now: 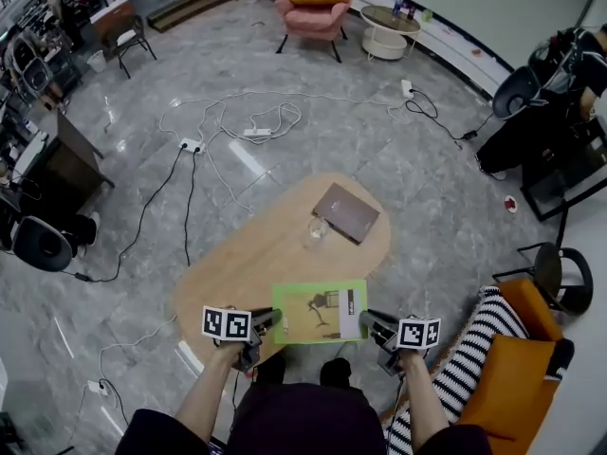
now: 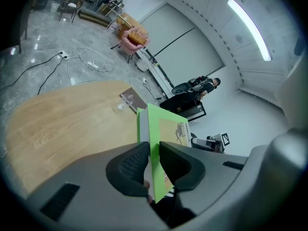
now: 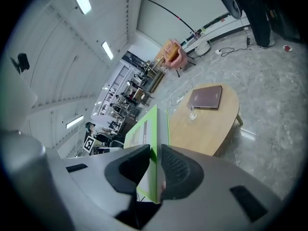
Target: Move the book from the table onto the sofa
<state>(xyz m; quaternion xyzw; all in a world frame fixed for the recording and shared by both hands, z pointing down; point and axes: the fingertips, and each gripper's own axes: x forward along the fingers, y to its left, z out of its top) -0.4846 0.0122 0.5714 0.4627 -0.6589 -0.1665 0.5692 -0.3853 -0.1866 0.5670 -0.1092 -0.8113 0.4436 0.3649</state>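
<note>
Being clamped at opposite side edges by the left gripper (image 1: 268, 323) and the right gripper (image 1: 373, 323), presumably for level carrying, the thin green-covered book (image 1: 320, 312) is being held at lower centre, over the oval wooden table's (image 1: 242, 254) near end, the orange sofa (image 1: 517, 377) waiting lower right.

The green book (image 1: 320, 312) hovers flat over the oval wooden table's (image 1: 247, 254) near edge.

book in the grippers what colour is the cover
The book has a bright green cover with a tan picture panel; the head view shows it best.
</note>
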